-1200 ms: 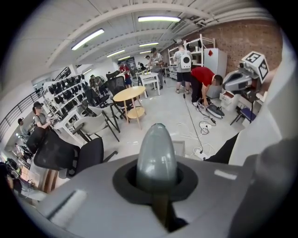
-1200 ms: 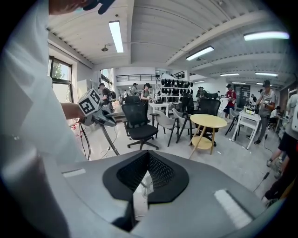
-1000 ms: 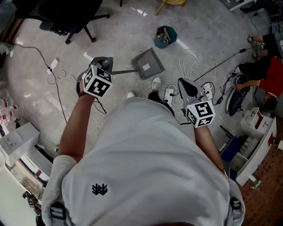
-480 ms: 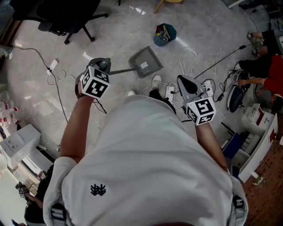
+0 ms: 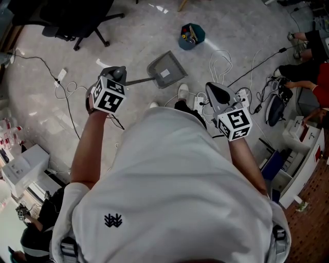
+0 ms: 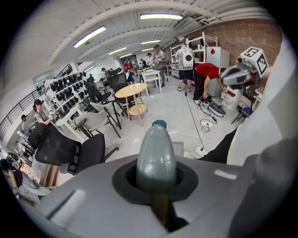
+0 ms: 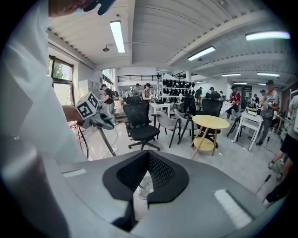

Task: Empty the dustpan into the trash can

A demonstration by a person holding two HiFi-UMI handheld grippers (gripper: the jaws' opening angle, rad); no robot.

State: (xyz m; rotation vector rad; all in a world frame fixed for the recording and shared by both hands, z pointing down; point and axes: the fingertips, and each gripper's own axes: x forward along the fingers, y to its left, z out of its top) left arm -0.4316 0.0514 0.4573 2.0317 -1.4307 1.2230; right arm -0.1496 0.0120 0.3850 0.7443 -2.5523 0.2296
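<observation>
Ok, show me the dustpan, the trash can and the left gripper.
dustpan (image 5: 166,70): head view, middle of the grey pan.
trash can (image 5: 200,36): head view, its teal wall.
left gripper (image 5: 120,74): head view, jaw tips closed on the dustpan's handle.

We see a black office chair (image 5: 64,14) on the grey floor (image 5: 136,36), white cables (image 5: 222,61) looped across it, and a round yellow table (image 7: 210,122).

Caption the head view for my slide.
Left gripper holds the dustpan by its handle, short of the teal trash can.
</observation>
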